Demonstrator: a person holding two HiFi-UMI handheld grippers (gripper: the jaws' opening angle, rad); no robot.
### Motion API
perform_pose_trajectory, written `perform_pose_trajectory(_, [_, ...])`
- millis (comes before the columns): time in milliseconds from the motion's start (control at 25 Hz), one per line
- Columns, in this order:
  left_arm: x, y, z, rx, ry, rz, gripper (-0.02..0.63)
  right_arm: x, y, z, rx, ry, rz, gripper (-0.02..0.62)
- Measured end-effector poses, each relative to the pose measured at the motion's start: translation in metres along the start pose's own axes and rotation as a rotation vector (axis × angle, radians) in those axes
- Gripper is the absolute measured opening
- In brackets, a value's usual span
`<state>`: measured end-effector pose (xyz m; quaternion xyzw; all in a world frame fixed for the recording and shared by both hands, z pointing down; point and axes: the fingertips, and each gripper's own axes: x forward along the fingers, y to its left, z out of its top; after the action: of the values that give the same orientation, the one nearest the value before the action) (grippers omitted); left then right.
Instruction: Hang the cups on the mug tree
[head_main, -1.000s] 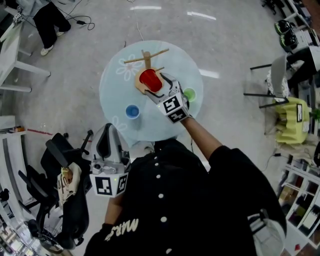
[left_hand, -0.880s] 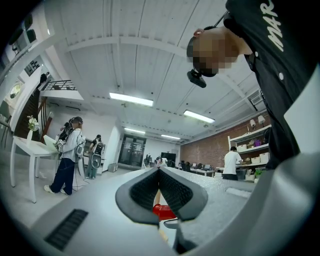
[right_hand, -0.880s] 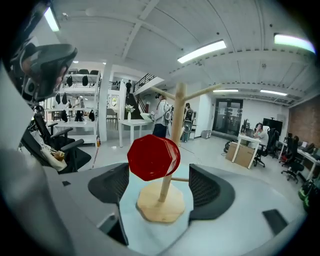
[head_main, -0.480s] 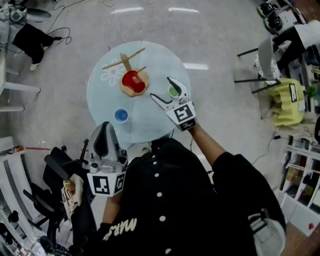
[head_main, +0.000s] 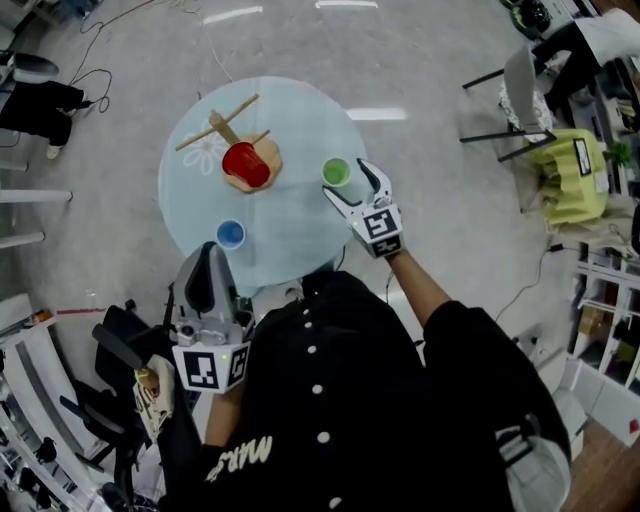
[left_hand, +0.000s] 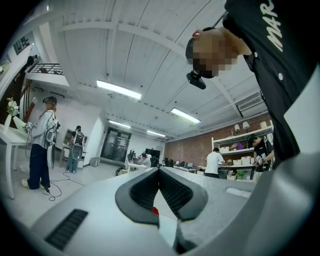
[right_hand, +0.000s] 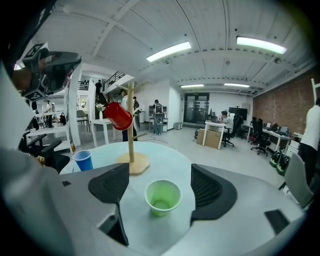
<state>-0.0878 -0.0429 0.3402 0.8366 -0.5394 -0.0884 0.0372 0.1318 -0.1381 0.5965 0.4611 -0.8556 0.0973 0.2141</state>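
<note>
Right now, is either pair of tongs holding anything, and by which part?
Nothing is held. The right tongs are open at the green cup; the left tongs are shut, empty.

Colours noted, table and tools.
Red cup (head_main: 245, 163); green cup (head_main: 336, 172); blue cup (head_main: 230, 234). Mug tree (head_main: 218, 122) tan wood. Table (head_main: 290, 230) pale blue, white flower prints. Left gripper (head_main: 207, 262), right gripper (head_main: 348, 180): grey, black pads (right_hand: 110, 186), black-and-white square markers.

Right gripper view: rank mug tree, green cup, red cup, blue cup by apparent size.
1. mug tree, tallest by far.
2. green cup, which is nearest the camera, so it looks inflated.
3. red cup.
4. blue cup, which looks only slightly smaller than the red one; the two are too close to rank firmly.
</note>
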Motion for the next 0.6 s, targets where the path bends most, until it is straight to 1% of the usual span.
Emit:
perform_pose_trajectory(160, [0.006,-0.001,-0.007,0.007,0.031,-0.003,-0.006,0.014,0.004,-0.036,0.019,0.077,0.018,0.4])
perform_pose_trajectory(320, [0.012,0.0,-0.018,0.009,0.064,0.005,-0.006,0.033,-0.002,-0.068,0.029,0.134,0.026,0.407])
perform_pose_trajectory(480, [0.017,0.002,-0.028,0.014,0.096,0.013,-0.006,0.053,-0.011,-0.093,0.058,0.167,0.02,0.408])
perform_pose_trajectory(600, [0.021,0.005,-0.034,0.023,0.111,0.019,-0.006,0.067,-0.016,-0.102,0.061,0.171,0.017,0.405])
